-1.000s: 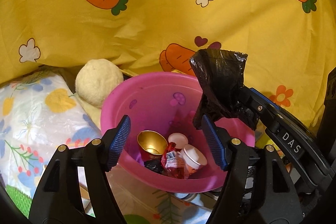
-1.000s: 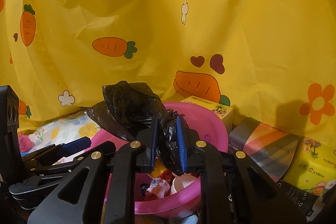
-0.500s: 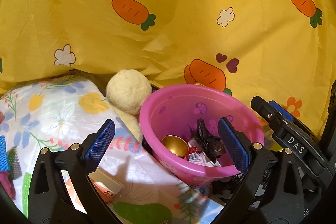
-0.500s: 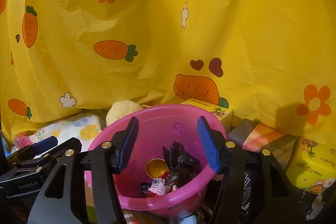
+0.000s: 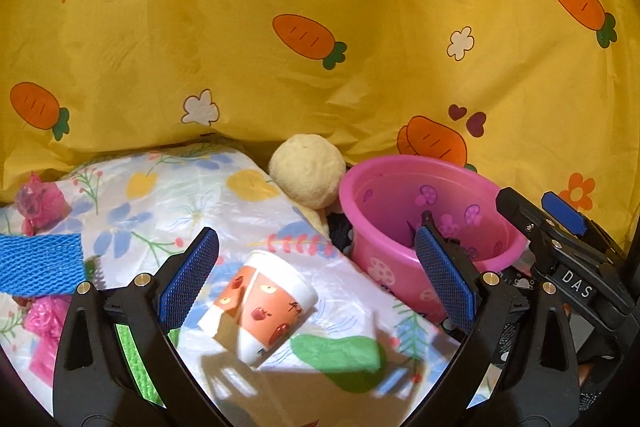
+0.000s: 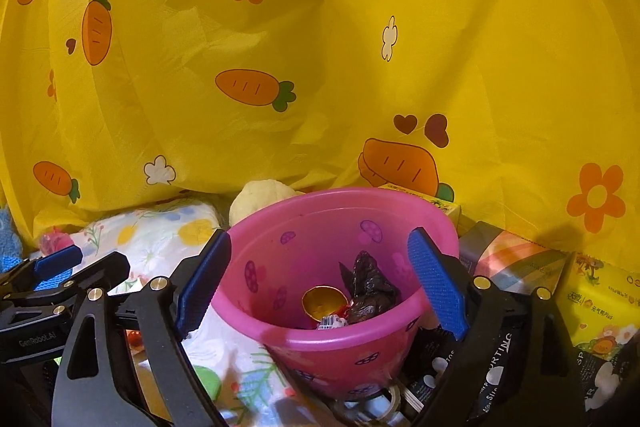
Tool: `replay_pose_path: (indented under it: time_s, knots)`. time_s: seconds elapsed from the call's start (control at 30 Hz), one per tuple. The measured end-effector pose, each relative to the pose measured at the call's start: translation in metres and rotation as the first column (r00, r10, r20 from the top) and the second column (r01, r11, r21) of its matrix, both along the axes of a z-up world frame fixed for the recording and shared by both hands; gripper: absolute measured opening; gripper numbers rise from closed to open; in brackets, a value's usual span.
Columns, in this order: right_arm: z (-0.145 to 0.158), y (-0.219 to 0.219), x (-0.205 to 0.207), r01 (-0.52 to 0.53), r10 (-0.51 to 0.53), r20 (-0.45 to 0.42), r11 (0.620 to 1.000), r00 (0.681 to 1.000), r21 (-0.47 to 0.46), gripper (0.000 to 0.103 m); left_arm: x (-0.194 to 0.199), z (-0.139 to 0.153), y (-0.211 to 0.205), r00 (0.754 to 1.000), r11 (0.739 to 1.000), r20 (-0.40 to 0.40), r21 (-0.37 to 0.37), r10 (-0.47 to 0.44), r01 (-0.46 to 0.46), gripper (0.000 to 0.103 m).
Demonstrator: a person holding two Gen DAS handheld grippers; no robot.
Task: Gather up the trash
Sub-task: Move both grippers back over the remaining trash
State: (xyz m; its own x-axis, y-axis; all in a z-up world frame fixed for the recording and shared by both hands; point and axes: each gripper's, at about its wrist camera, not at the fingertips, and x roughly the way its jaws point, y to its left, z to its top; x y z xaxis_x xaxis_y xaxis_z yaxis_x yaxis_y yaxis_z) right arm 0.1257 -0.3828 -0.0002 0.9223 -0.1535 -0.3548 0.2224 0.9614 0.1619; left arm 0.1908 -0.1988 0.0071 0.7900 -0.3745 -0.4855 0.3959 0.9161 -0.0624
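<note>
A pink bucket holds a crumpled black plastic bag, a gold cup and a small wrapper. My right gripper is open and empty, with its jaws on either side of the bucket's near rim. In the left wrist view the bucket stands at the right. A paper cup with an apple print lies on its side on the floral sheet. My left gripper is open and empty, above and around the cup.
A cream plush ball rests behind the bucket. Pink trash and a blue woven piece lie at the left. Tissue boxes stand to the right of the bucket. A yellow carrot-print cloth hangs behind.
My right gripper opened and dropped the black bag into the bucket. My left gripper pulled back and swung left, so the paper cup now lies between its jaws.
</note>
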Motion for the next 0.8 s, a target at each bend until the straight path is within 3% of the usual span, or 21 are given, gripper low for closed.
replay_pose_path:
  time_s: [0.27,0.8]
  knots:
    - [-0.002,0.028,-0.018,-0.039,0.039,0.003,0.999,0.999,0.009,0.087,-0.021,-0.002,0.036,0.995,0.995,0.026,0.040,0.092,-0.093,0.097]
    - [-0.001,0.101,-0.045,-0.120,0.121,0.014,0.989,0.993,-0.083,0.087,-0.059,-0.011,0.094,0.978,0.975,0.050,0.078,0.205,-0.208,0.097]
